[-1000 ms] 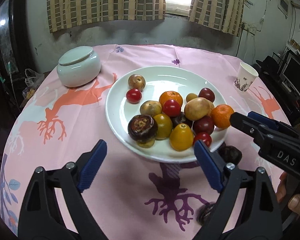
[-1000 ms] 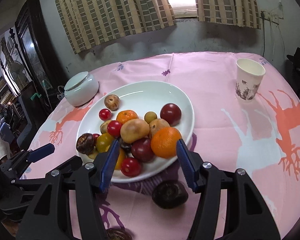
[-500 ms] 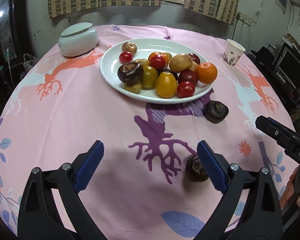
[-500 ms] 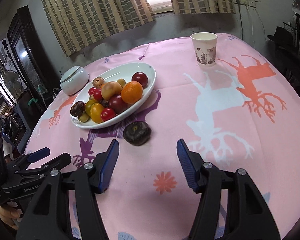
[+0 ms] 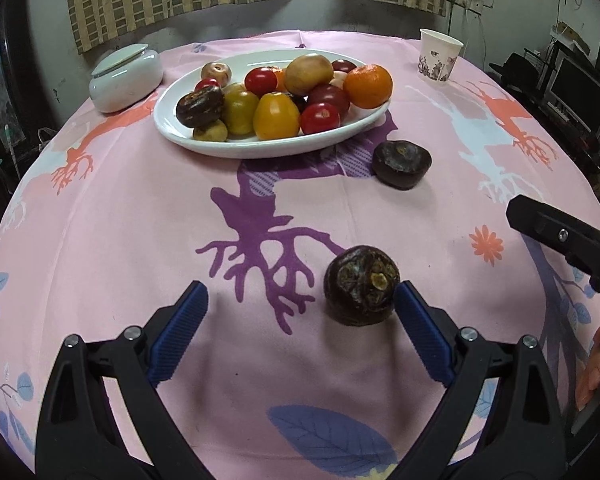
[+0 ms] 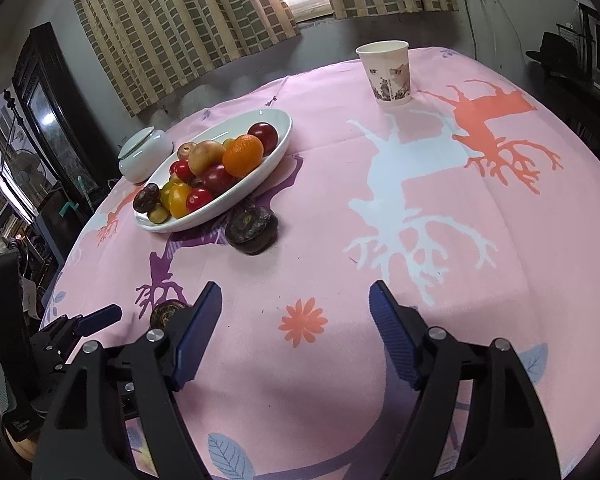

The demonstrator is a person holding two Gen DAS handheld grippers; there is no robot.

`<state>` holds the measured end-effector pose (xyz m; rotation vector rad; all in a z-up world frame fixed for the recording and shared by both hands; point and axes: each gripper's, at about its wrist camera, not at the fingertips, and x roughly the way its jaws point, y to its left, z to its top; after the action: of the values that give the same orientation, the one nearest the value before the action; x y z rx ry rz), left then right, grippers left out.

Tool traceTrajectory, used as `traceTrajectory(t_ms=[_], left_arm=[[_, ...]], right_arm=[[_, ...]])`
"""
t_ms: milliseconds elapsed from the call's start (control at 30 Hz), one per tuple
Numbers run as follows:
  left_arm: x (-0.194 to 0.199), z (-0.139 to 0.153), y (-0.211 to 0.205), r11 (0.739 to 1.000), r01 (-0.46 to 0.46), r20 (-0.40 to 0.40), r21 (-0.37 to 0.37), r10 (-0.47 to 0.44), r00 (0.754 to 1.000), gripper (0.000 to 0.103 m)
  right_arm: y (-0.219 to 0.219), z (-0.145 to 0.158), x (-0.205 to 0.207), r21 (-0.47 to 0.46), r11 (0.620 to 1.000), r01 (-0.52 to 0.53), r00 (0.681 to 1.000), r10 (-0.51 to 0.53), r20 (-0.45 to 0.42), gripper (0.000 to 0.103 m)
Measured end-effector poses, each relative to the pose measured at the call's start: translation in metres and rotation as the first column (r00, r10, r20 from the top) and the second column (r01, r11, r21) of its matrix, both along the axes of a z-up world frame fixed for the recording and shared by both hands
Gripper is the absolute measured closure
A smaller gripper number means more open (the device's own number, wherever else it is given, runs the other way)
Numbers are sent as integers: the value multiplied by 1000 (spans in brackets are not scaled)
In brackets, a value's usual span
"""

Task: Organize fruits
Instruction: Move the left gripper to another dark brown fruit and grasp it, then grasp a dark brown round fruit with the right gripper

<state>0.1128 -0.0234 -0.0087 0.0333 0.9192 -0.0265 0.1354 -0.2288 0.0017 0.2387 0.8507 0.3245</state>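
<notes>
Two tongs (image 5: 300, 304) (image 6: 296, 304) gaping empty, right just widened, no legible writing, dark fruit (image 5: 361, 285) beside left pad

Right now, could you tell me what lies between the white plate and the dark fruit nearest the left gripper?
Only bare pink tablecloth with its purple tree print separates the plate from that dark fruit, as the left wrist view shows.

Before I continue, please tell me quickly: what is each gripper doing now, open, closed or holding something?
Left gripper: open, empty; a dark water chestnut lies by its right finger.
Right gripper: open, empty, has just been opening.
</notes>
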Motion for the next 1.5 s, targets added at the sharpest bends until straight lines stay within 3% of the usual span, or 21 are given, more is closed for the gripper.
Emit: traceTrajectory(t_ms=[200,267,367,500,733,833,1000,1100,1200,1500], left_arm=[[1,-8,-12,999,34,-2,42,-33,999,8],[2,-11,-16,998,46,-1,50,-46,999,19],[0,-10,-17,994,110,9,-12,-110,994,58],[-4,-8,-17,994,105,17,19,-105,994,59],[-15,-4,10,998,65,10,-12,-65,998,59],[-16,-7,22,997,42,8,-61,-41,999,60],[-14,-9,27,995,63,10,-79,-62,998,59],[-13,-6,31,992,75,12,-101,-75,997,59],[-12,-5,35,990,66,9,-122,-66,998,59],[-11,-6,36,989,65,2,-136,-66,998,59]], right_arm=[[8,1,-4,-29,999,-27,1000,27,11,26],[11,2,-5,-47,998,-34,999,35,20,26],[13,2,-6,-55,998,-39,999,41,24,26],[14,-2,-5,-64,997,-40,999,41,15,26],[16,-8,-3,-88,995,-37,999,38,5,26],[18,-15,-1,-111,993,-33,999,33,-8,26],[25,-23,4,-126,992,-31,999,27,-36,26],[29,-24,15,-89,995,-33,997,26,-75,15],[45,-20,30,-163,986,-42,997,33,-63,15],[82,-26,73,-255,966,-37,998,22,-62,15]])
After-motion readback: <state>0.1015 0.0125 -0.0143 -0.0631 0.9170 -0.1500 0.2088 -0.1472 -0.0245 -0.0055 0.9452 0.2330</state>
